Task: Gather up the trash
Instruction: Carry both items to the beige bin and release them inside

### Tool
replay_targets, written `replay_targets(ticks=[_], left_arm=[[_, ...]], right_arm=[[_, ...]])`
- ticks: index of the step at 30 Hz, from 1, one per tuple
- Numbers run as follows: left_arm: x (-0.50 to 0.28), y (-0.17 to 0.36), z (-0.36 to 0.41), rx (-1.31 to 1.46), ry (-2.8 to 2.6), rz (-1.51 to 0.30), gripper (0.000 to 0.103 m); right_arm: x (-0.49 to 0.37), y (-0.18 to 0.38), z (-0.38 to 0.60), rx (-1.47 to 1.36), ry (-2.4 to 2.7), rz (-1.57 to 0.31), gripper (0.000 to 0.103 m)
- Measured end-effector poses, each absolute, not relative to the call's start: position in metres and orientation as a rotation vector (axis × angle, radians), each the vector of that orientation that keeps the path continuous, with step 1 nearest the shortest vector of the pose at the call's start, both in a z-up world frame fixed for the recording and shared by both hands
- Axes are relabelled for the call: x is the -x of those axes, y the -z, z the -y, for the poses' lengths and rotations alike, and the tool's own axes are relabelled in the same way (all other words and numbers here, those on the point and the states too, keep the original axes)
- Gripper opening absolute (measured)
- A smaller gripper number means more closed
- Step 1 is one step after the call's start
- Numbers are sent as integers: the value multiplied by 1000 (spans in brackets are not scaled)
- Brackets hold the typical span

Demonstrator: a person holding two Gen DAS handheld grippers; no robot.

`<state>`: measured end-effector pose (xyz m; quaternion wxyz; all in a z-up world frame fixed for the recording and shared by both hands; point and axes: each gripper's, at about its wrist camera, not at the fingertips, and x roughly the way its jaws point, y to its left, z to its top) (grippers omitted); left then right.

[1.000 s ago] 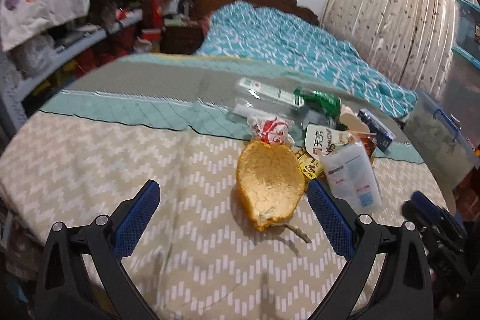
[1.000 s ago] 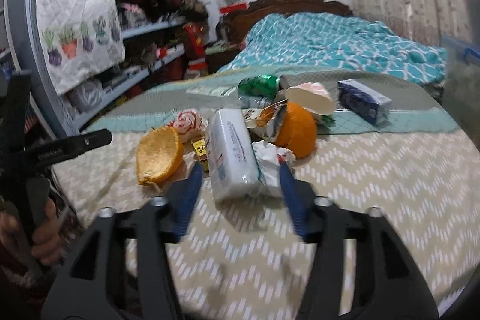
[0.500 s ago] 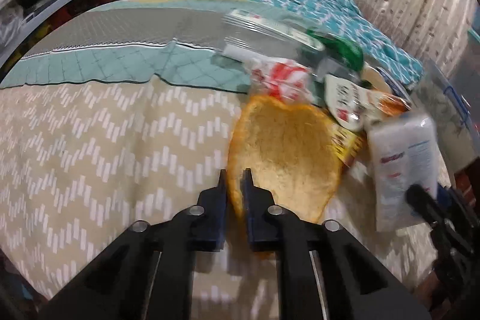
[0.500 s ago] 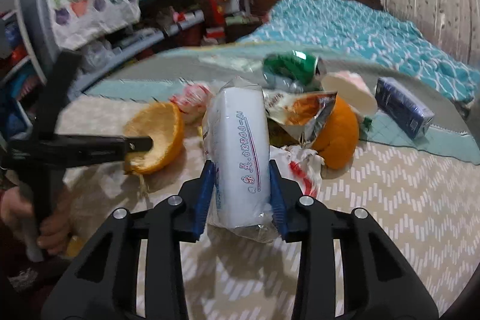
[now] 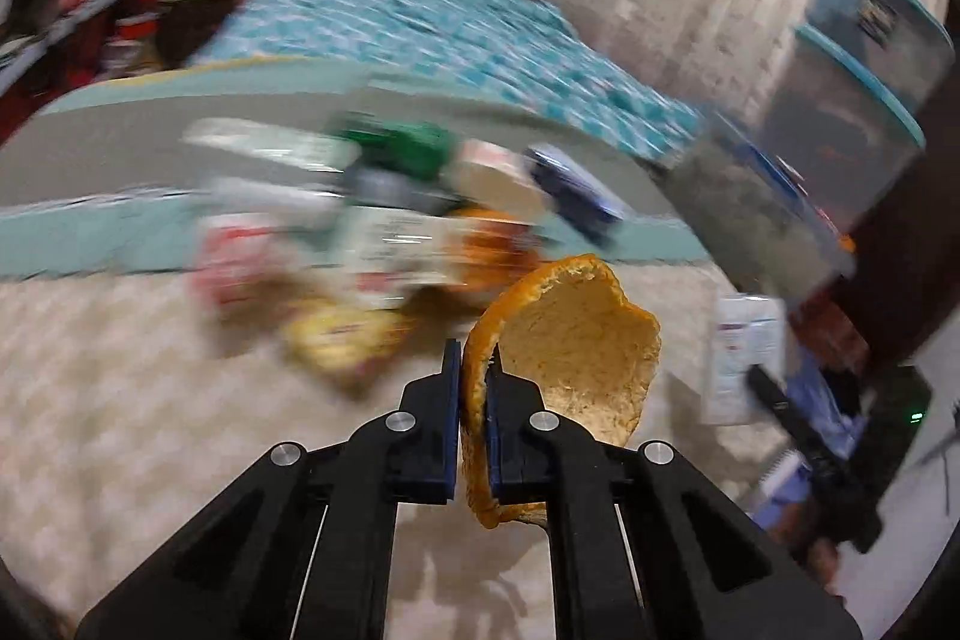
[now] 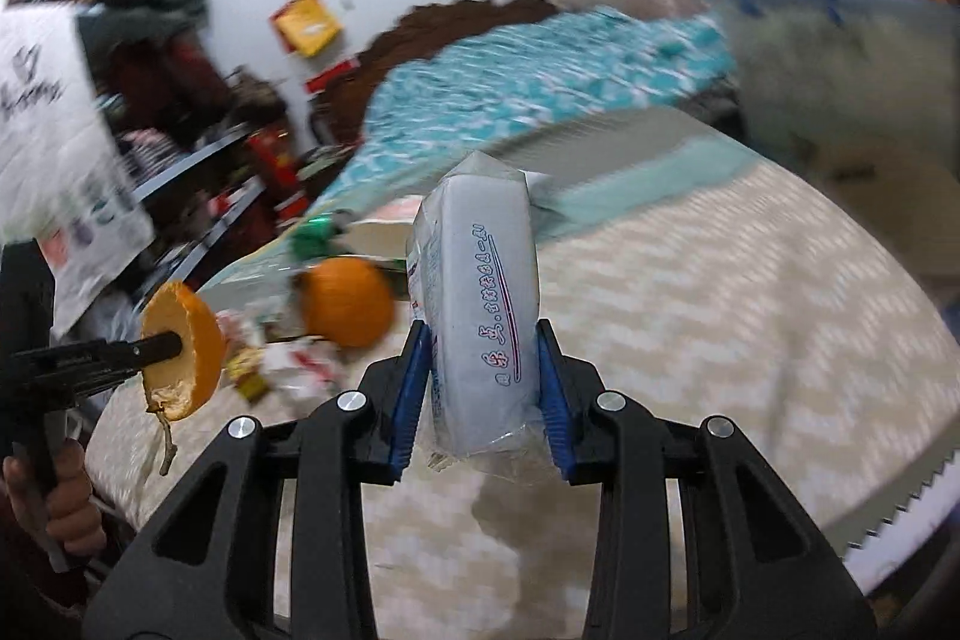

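We pinch the rim of a hollow, bowl-shaped orange peel (image 5: 576, 352) in our left gripper (image 5: 474, 370), jaws clamped tight, pith rough and pale. Our right gripper (image 6: 483, 340) squeezes a soft white plastic-wrapped tissue pack (image 6: 480, 292). Both hang above the chevron-quilted bed (image 6: 720, 340), near the blurred litter pile (image 5: 360, 232).

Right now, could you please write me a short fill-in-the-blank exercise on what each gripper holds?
1. The left gripper is shut on the rim of a hollow ____ fruit peel.
2. The right gripper clamps a white plastic-wrapped ____ pack.
3. The trash pile lies on a ____-patterned beige cloth.

Missing words: orange; tissue; zigzag
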<state>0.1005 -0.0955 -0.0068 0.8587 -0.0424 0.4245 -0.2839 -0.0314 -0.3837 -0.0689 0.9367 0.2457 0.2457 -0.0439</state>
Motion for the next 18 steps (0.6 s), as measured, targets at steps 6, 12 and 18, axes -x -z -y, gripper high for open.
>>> replay_targets(ticks=[6,12,18], left_arm=[[-112,22,254,-77,800,-953,6],[-125,54,404,-185,925,-1026,6],[-127,72,511,-204,967,-1060,6]], right_arm=[[56,90,455,-616,211,-488,37],[84,98,559,-786,334,-430,37],[82,113,644,-813,456,-455,37]])
